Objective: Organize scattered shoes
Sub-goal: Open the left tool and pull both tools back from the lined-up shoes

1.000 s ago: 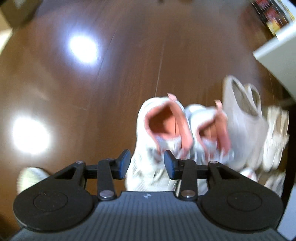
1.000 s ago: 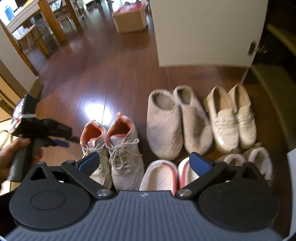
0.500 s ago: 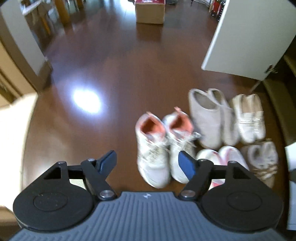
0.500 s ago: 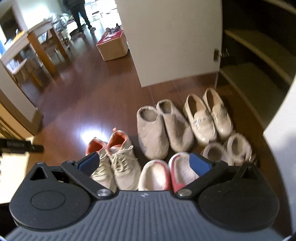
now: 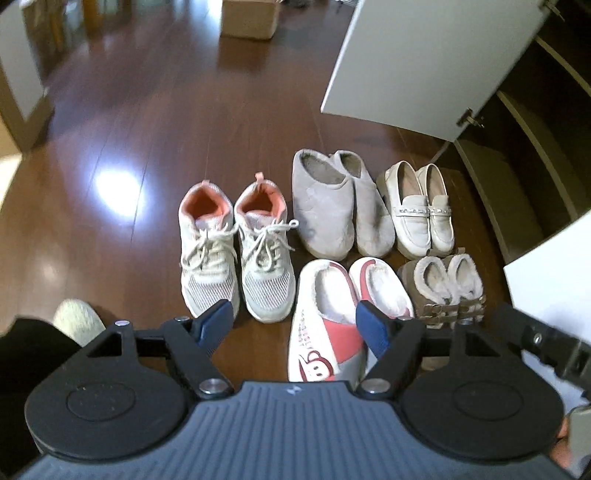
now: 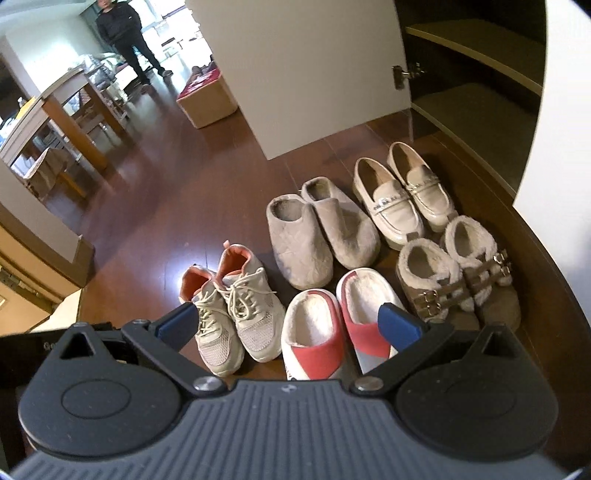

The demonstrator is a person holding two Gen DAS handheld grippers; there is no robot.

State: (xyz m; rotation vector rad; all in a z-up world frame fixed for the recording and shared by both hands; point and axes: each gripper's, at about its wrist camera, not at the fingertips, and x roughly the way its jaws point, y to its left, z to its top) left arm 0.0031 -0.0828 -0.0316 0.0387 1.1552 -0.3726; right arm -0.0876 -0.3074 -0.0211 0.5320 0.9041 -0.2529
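Note:
Five pairs of shoes stand in two rows on the dark wooden floor. A pair of white sneakers with coral lining is at the left. Grey slippers and cream loafers form the far row. White-and-red slippers and furry buckled sandals form the near row. My left gripper hangs open above the sneakers' toes and the red slippers, holding nothing. My right gripper is open too, high above the same near row.
A white cabinet door stands open beyond the shoes, with dark shelves to its right. Farther off are a cardboard box, a wooden table and a standing person. A socked foot is at the lower left.
My left gripper has risen and drawn back from the sneakers, its jaws spreading wider. My right gripper has also lifted and rolled, so more of the room shows. The shoes have stayed put.

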